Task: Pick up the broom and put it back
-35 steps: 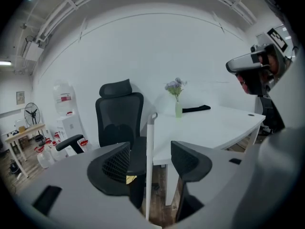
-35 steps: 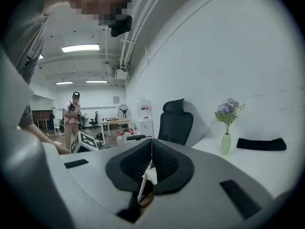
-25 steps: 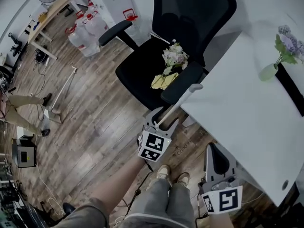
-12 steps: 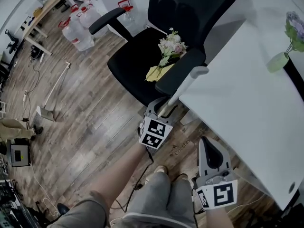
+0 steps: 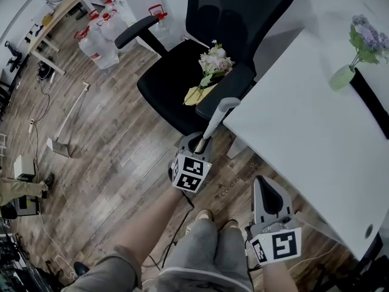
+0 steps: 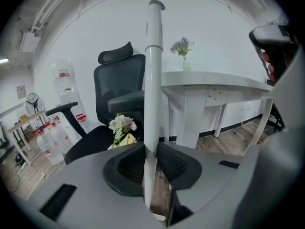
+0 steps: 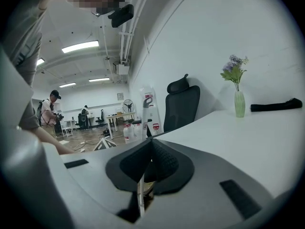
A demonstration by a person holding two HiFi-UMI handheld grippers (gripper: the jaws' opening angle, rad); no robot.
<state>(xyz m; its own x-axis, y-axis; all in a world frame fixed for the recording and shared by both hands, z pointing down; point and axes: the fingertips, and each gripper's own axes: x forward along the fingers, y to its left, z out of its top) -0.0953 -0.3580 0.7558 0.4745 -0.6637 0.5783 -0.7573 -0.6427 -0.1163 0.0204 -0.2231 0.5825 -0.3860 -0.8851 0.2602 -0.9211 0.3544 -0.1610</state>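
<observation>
White and smooth, the broom handle (image 5: pixel 214 119) is a round pole with a grey cap on its upper end. A seam rings it a short way below the cap. In the head view it rises at a slant from your left gripper (image 5: pixel 197 145) to the corner of the white desk (image 5: pixel 304 126), beside the armrest of the black office chair (image 5: pixel 170 84). Whether the cap touches either cannot be told.

In the left gripper view, the jaws are closing and the ribbed pads already lie against both sides of the pole (image 6: pixel 153 80), which stands upright between them. Your left forearm reaches forward and the gripper (image 6: pixel 150 163) tips downward.

Your right gripper (image 5: pixel 264 186) hangs low beside your right leg, close to the desk edge. Its pads (image 7: pixel 159 159) meet with nothing between them.

Wood planks make up the floor (image 5: pixel 121 157). A bouquet (image 5: pixel 209 66) lies on the chair seat, a green vase (image 5: pixel 342 76) with flowers stands on the desk, and water bottles (image 5: pixel 100 41) are clustered beyond the chair.
</observation>
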